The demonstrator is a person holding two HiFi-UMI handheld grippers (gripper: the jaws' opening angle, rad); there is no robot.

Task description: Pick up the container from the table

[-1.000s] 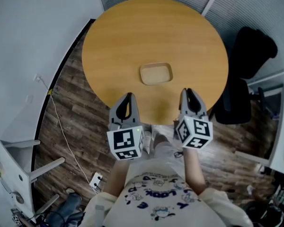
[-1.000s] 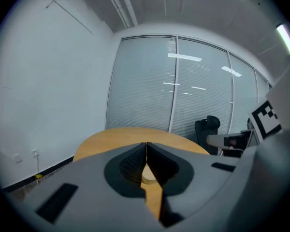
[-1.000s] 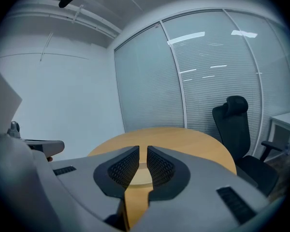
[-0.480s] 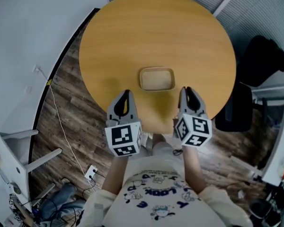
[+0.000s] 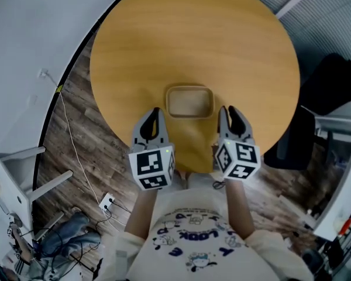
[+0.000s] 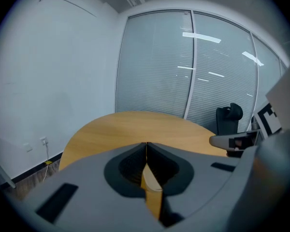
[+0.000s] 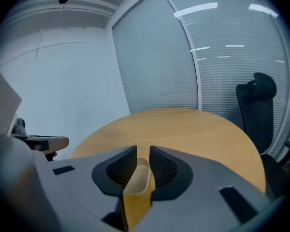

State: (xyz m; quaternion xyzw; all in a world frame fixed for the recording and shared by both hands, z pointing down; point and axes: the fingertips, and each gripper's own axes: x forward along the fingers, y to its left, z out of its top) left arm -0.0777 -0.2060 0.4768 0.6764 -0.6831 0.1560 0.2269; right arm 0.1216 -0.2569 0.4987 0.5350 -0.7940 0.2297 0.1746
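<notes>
A shallow tan container (image 5: 190,101) lies on the round wooden table (image 5: 193,34), near its front edge. My left gripper (image 5: 154,112) hovers just left of and in front of the container, its jaws closed tip to tip. My right gripper (image 5: 230,110) hovers just right of it, with a narrow gap between the jaws. Neither touches the container. In the left gripper view a sliver of the container (image 6: 150,182) shows below the shut left gripper (image 6: 146,145). In the right gripper view the container's rim (image 7: 141,177) shows through the gap of the right gripper (image 7: 143,151).
A black office chair (image 5: 332,81) stands to the right of the table, also seen as a chair (image 7: 258,108) by the glass wall. A white cable (image 5: 67,134) runs over the wooden floor at the left to a socket strip (image 5: 105,202). White furniture (image 5: 17,180) stands at the far left.
Both grippers have moved forward over the table's front edge and now flank the container, which lay well ahead of them before. Their jaws look unchanged.
</notes>
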